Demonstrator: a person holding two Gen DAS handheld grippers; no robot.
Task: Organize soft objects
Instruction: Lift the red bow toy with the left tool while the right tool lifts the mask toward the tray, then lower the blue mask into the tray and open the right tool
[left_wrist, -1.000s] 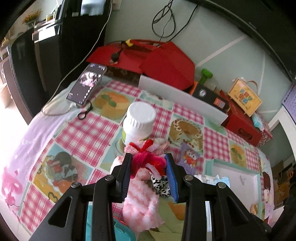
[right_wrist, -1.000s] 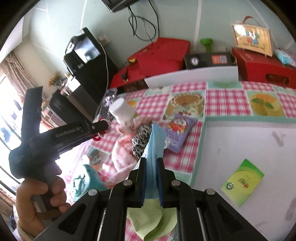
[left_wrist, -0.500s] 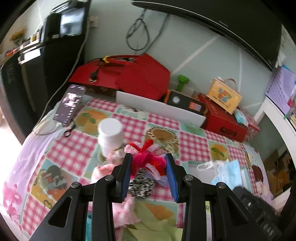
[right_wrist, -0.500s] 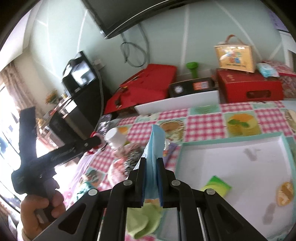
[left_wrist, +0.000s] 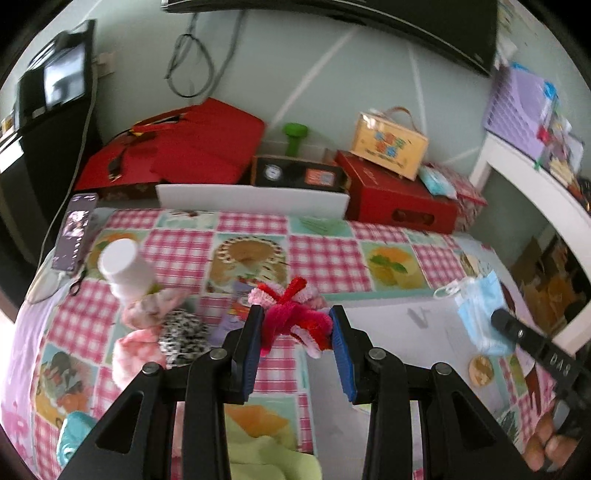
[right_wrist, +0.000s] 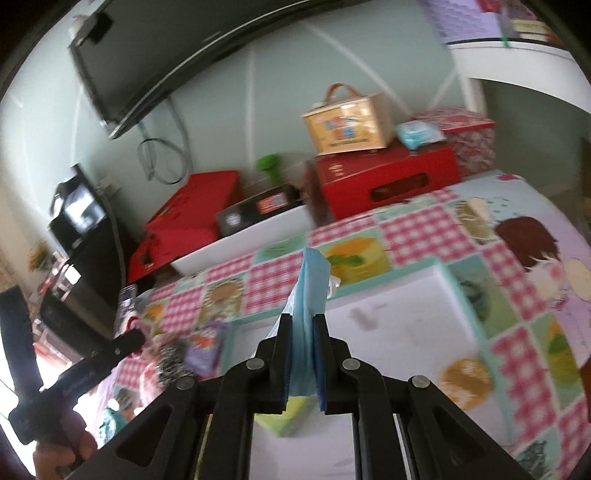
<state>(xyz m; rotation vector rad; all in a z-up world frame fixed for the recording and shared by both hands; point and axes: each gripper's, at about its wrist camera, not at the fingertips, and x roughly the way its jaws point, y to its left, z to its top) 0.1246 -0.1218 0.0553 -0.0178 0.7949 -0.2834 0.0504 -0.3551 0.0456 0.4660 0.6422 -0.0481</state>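
A red and pink fuzzy hair tie (left_wrist: 291, 314) sits clamped between the blue pads of my left gripper (left_wrist: 295, 312), held above the checked tablecloth beside the white tray (left_wrist: 399, 332). My right gripper (right_wrist: 302, 319) is shut on a folded blue face mask (right_wrist: 310, 280) over the white tray (right_wrist: 406, 332). The same mask (left_wrist: 480, 317) shows at the right of the left wrist view. On the cloth to the left lie a pink fluffy cloth (left_wrist: 136, 343) and a leopard-print scrunchie (left_wrist: 181, 332).
A white bottle (left_wrist: 125, 266) and a phone (left_wrist: 74, 236) stand at the table's left. Red boxes (left_wrist: 399, 199) and a white board (left_wrist: 251, 199) line the back edge. A green packet (right_wrist: 284, 417) and an orange disc (right_wrist: 467, 376) lie in the tray. Green cloth (left_wrist: 266, 450) lies under my left gripper.
Both grippers have swung to the right, away from the soft pile and toward the white tray, each keeping its hold. The bottle and pile now sit further left in view.
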